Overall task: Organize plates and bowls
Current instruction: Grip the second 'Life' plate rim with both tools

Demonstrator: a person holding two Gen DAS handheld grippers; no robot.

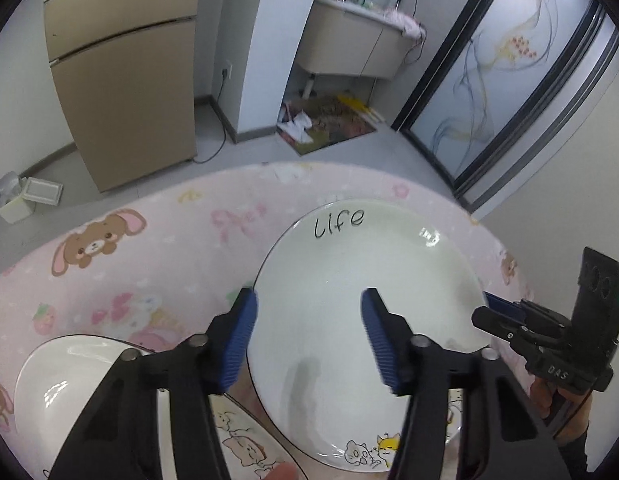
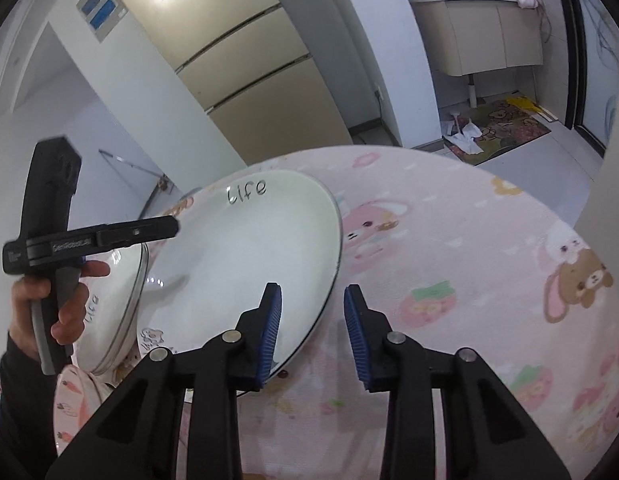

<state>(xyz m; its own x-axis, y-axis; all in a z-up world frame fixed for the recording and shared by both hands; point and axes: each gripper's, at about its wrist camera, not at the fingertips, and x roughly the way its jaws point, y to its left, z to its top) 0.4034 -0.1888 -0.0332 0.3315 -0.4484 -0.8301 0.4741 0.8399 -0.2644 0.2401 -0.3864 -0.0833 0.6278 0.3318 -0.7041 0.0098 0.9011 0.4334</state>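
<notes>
1. The large plate (image 1: 365, 304) (lettered "Life") lies near the table's (image 1: 157, 248) far edge.
2. The left gripper (image 1: 309, 336) straddles its left rim, jaws apart, not pressing.
3. The right gripper (image 2: 312, 332) brackets the right rim, gripping nothing.

Both views are taken close, angled down along the jaws at the surface (image 1: 121, 256); the "Life" plate (image 1: 365, 280) and fridge (image 1: 121, 80) are shared.
</notes>
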